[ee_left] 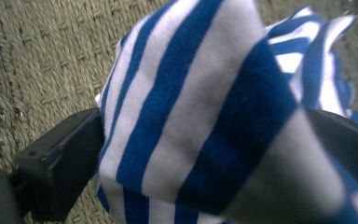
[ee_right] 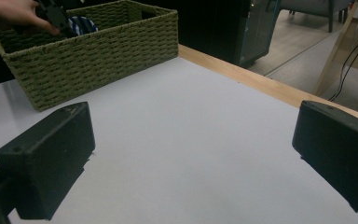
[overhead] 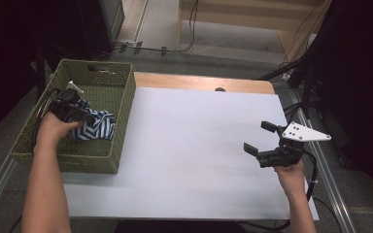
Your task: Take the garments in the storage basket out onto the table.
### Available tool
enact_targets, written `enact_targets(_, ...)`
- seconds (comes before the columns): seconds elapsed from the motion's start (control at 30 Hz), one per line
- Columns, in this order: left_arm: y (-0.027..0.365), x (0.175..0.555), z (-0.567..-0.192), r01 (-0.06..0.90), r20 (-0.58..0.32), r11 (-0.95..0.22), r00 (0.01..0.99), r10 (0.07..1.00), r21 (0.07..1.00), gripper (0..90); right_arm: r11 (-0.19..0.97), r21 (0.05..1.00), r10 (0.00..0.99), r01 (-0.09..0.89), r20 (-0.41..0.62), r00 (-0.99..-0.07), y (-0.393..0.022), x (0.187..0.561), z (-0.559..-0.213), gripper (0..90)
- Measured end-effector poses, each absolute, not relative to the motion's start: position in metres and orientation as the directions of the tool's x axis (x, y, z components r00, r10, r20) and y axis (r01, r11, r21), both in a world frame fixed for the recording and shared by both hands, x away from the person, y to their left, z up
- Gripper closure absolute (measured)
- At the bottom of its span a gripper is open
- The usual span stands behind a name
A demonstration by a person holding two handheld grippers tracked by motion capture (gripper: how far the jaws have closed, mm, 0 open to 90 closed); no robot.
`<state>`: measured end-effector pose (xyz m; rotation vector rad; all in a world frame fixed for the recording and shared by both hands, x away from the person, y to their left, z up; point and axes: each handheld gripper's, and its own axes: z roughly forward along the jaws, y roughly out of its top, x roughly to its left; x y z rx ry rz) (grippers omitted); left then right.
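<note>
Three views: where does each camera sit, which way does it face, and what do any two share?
High view: above the person's side, facing forward and down on the table; both forearms, left gripper, right gripper.
Left gripper view: on the left gripper, facing into the basket; its jaws clamp the striped cloth.
Right gripper view: on the right gripper, low over the table, facing the basket; its jaws stand apart.
Shared: all show basket and cloth.

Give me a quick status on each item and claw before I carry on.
Left claw: shut on the striped cloth, inside the basket.
Striped cloth: bunched up, in the basket, gripped.
Basket: upright on the table's left side, holding the cloth.
Right claw: open, holding nothing, over the white table.
</note>
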<state>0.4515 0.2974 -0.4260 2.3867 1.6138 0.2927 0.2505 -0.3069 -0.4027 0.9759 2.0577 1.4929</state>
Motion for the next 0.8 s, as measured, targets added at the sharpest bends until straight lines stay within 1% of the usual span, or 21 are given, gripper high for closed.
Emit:
enact_targets(0.17,0.2970,0.4537,-0.4300,0.891,0.033,-0.356,0.361,0.932,0.281,13.2,0.182,0.938,0.740,0.295,0.066,-0.669,-0.3068,0.2508,-0.4032,0.0)
enact_targets(0.2,0.2959,0.4540,-0.4316,0.888,0.052,-0.371,0.372,0.927,0.270,15.2,0.183,0.938,0.739,0.293,0.065,-0.670,-0.3067,0.2507,-0.4032,0.0)
enact_targets(0.3,0.2959,0.4548,-0.4333,0.892,0.041,-0.370,0.372,0.927,0.259,21.2,0.182,0.938,0.741,0.295,0.067,-0.669,-0.3066,0.2502,-0.4030,0.0)
enact_targets(0.37,0.2962,0.4547,-0.4333,0.889,0.029,-0.377,0.384,0.923,0.261,29.7,0.183,0.938,0.740,0.295,0.066,-0.669,-0.3069,0.2503,-0.4031,0.0)
enact_targets(0.53,0.2964,0.4518,-0.4332,0.876,0.058,-0.414,0.413,0.909,0.247,45.9,0.182,0.937,0.740,0.298,0.069,-0.669,-0.3062,0.2505,-0.4034,0.0)
enact_targets(0.8,0.2955,0.4503,-0.4313,0.870,0.095,-0.432,0.421,0.902,0.238,63.1,0.189,0.936,0.738,0.296,0.064,-0.672,-0.3045,0.2512,-0.4040,0.0)
